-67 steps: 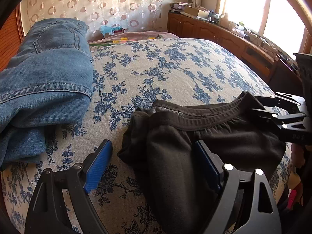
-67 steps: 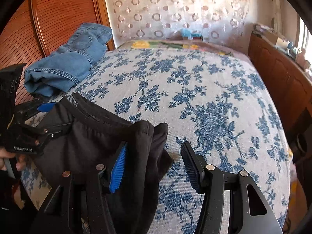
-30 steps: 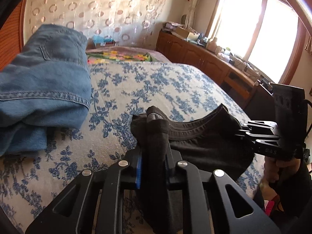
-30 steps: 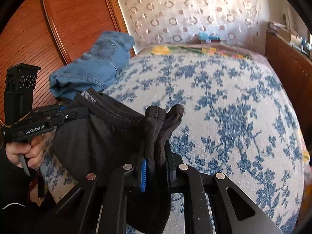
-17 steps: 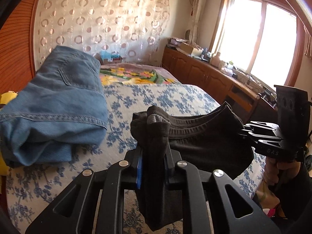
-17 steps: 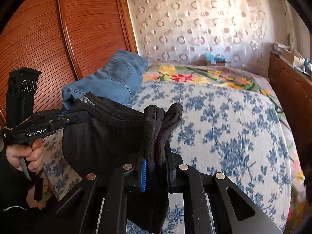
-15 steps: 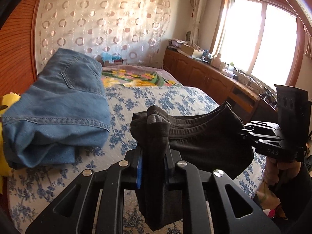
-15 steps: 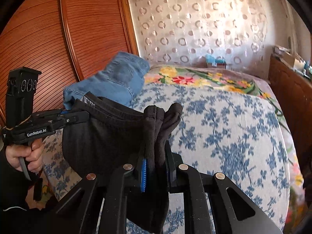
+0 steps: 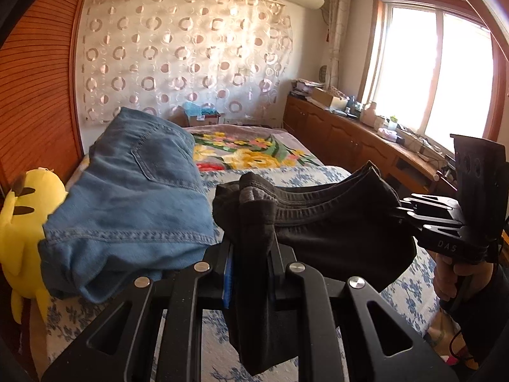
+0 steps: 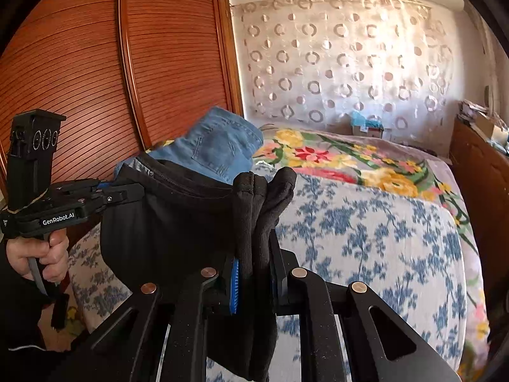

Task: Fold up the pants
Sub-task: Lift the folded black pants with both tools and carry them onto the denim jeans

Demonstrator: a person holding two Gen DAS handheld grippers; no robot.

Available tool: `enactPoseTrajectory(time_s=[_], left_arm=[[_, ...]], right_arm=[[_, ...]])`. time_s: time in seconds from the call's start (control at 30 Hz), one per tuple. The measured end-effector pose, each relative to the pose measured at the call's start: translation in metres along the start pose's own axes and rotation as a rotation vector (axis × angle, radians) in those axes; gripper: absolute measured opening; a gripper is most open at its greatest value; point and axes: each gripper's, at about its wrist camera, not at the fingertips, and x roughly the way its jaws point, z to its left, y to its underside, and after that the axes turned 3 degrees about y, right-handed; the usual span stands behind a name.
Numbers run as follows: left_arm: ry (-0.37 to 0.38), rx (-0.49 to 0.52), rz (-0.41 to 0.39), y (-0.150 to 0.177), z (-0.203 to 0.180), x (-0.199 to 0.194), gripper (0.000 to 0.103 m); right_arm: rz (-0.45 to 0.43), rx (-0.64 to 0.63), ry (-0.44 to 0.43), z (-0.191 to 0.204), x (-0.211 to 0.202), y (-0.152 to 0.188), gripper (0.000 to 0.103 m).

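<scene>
Black pants [image 9: 334, 232] now hang lifted clear above the bed [image 10: 366, 238], previously resting there. Left gripper [image 9: 249, 273] and right gripper [image 10: 254, 281] each clamped on a waistband corner. Ready for laying flat.

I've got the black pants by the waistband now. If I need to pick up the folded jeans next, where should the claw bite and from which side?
Take the folded jeans at the thick rolled fold edge facing the camera, coming in low from the foot of the bed. That edge is layered and overhangs slightly, so it offers a bite; the flat top does not. Both claws, left claw and right claw, are shut on the black pants.
</scene>
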Motion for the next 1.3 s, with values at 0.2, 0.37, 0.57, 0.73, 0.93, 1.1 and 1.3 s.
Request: enactPoseTrajectory(time_s=[0.2, 0.37, 0.57, 0.73, 0.93, 1.1, 1.3], left_arm=[[-0.025, -0.016, -0.012, -0.017, 0.013, 0.002, 0.018], [-0.048, -0.026, -0.012, -0.03, 0.027, 0.008, 0.018], [-0.066, -0.047, -0.018, -0.042, 0.041, 0.014, 0.018], [-0.087, -0.091, -0.042, -0.039, 0.055, 0.01, 0.018], [-0.158, -0.157, -0.064, -0.038, 0.085, 0.009, 0.018], [-0.188, -0.198, -0.079, -0.038, 0.103, 0.007, 0.018], [-0.214, -0.252, -0.065, -0.033, 0.128, 0.015, 0.018]], right_arm=[[0.003, -0.025, -0.018, -0.006, 0.021, -0.026, 0.014], [0.0, -0.042, -0.03, -0.012, 0.042, -0.049, 0.014], [0.005, -0.052, -0.049, -0.02, 0.069, -0.063, 0.014], [0.016, -0.086, -0.065, -0.022, 0.096, -0.085, 0.014], [0.008, -0.191, -0.113, -0.008, 0.139, -0.122, 0.014], [0.018, -0.285, -0.122, 0.004, 0.187, -0.152, 0.014], [0.035, -0.376, -0.127, 0.022, 0.235, -0.173, 0.014]])
